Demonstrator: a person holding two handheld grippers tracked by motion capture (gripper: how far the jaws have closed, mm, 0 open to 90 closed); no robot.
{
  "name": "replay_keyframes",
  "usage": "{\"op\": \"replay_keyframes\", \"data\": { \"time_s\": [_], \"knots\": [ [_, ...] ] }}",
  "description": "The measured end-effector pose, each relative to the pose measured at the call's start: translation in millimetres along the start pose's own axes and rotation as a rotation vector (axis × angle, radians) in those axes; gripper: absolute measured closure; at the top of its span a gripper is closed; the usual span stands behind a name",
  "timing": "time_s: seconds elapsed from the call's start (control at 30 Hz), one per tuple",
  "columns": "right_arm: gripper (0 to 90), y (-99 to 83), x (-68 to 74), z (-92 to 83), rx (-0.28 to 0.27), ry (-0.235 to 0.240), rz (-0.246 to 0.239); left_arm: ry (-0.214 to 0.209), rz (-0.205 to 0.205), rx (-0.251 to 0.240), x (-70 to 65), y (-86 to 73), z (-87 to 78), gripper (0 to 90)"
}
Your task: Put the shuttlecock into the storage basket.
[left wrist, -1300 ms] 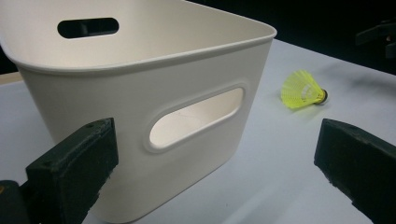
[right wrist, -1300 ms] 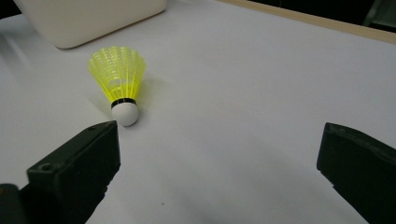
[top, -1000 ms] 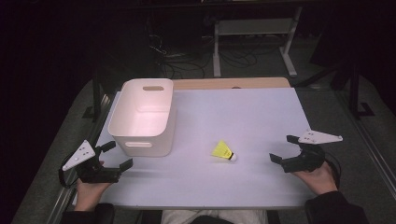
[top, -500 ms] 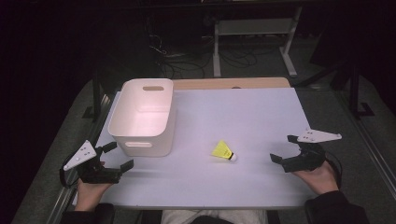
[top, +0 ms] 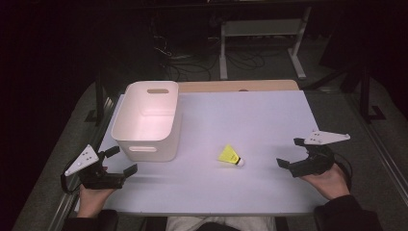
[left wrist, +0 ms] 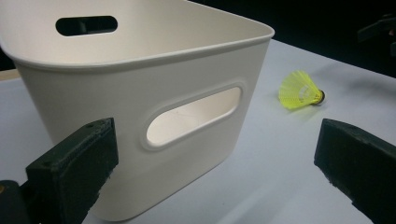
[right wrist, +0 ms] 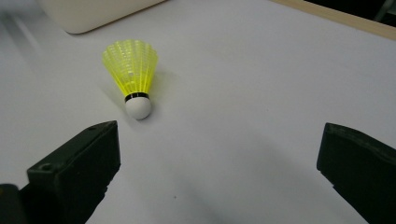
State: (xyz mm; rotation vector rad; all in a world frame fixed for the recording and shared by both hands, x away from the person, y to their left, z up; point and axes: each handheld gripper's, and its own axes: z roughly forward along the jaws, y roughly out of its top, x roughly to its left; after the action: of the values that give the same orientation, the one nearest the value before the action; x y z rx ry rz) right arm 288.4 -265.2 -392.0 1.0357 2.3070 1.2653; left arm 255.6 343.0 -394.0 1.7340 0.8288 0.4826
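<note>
Spreading across most of the high view, the table (top: 269, 120) had a pale lavender top with a strip of bare wood along its far edge. Behind it the room was dark, with cables (top: 183, 57) on the floor and a white metal frame (top: 262, 33) standing beyond the table.

Nothing on the table had moved since the earlier pictures; the bin and shuttlecock lay where they had been, and both grippers stayed near the front corners with barely a shift.

The white plastic bin (top: 146, 120) stood at the left of the table, upright, with an oval handle slot in each end wall; its inside looked bare.

The left gripper (top: 115, 161) was held just in front of the bin, jaws spread wide and gripping nothing. The right gripper (top: 292, 154) sat near the right front edge, jaws likewise spread and gripping nothing.

The yellow shuttlecock (top: 229, 156) lay on its side between bin and right gripper, touching neither, its white tip (right wrist: 138, 107) pointing toward the right gripper.
</note>
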Motion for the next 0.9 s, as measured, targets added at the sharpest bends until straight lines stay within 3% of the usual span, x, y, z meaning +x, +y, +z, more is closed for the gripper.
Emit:
{"op": "replay_keyframes", "data": {
  "time_s": [0.9],
  "knots": [
    [0.0, 26.0, 10.9, 8.2, 0.079, 0.054, -0.073, 0.000, 0.005, 0.005, -0.4, -0.1, -0.2, 0.0]
  ]
}}
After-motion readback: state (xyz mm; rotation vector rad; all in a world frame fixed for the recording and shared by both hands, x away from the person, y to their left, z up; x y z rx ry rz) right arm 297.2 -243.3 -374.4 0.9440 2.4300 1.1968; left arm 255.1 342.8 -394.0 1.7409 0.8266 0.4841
